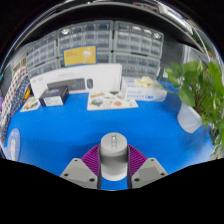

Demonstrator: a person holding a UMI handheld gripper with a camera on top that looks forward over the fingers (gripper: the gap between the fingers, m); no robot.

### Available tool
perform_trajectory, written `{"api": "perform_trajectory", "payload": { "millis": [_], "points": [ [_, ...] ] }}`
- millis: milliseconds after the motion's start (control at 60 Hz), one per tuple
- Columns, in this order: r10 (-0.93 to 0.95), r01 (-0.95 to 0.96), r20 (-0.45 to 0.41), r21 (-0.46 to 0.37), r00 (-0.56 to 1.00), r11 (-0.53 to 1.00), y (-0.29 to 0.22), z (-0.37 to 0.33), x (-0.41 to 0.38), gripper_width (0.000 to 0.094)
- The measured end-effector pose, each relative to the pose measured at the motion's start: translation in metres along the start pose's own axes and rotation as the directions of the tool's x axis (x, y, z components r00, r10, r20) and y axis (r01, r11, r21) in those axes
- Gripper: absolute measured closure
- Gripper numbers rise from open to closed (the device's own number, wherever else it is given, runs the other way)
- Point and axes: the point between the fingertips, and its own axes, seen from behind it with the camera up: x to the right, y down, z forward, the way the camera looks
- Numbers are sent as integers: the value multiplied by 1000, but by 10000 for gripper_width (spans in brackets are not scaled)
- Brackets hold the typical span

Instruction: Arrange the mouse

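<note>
A grey computer mouse (112, 153) sits between my gripper's (112, 172) two fingers, its nose pointing away from me, above the blue table surface (70, 125). The purple pads (93, 160) lie against both of its sides, so the fingers are shut on it. The mouse's rear end is hidden down between the fingers.
A white box (75, 82) stands at the back of the table with a small black device (55, 95) in front of it. White trays (112, 100) and a white dish (190, 118) lie further right. A green plant (200, 85) stands at the right. Drawer cabinets (110, 45) line the back wall.
</note>
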Motion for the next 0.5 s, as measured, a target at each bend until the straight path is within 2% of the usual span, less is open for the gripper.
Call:
{"api": "perform_trajectory", "payload": {
  "millis": [167,283,383,500],
  "points": [
    [9,-4,-34,136,999,991,-86,-54,-63,585],
    [14,-12,-9,226,1000,974,-136,-98,-139,584],
    [-7,-3,36,272,999,962,-158,-124,-215,583],
    [-49,19,96,287,994,958,-158,-137,-304,584]
  ]
}}
